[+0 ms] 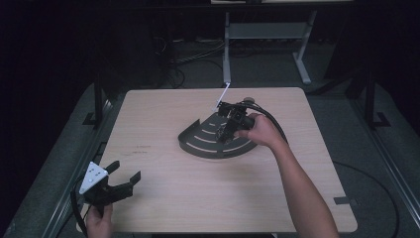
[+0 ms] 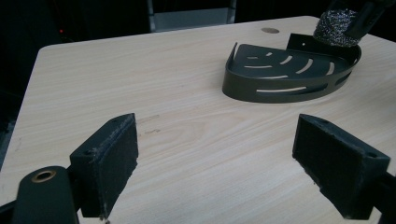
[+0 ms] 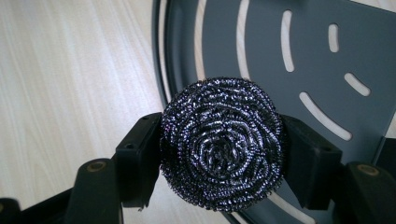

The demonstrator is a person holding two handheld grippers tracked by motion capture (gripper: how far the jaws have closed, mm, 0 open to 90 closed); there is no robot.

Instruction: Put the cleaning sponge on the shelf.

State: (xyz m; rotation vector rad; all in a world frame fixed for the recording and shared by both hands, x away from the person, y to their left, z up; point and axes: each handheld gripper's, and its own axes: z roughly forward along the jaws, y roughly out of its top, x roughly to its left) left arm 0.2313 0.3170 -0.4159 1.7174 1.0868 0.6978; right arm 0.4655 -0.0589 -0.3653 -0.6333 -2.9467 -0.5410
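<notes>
Steel scourer [image 3: 222, 144] clamped between right gripper [image 3: 219, 158] jaws, above slotted tray [image 3: 303, 56], left gripper [image 2: 217, 163] jaws apart.

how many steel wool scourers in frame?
1. The round dark steel-wool scourer is clamped between the right gripper jaws, above the dark slotted quarter-round metal tray. None seen elsewhere.

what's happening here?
A person works two tongs at a table. The right tongs are shut on a steel scourer, held above a dark slotted tray; it is not set down yet. The left tongs sit open near the table's front left corner, holding nothing.
</notes>
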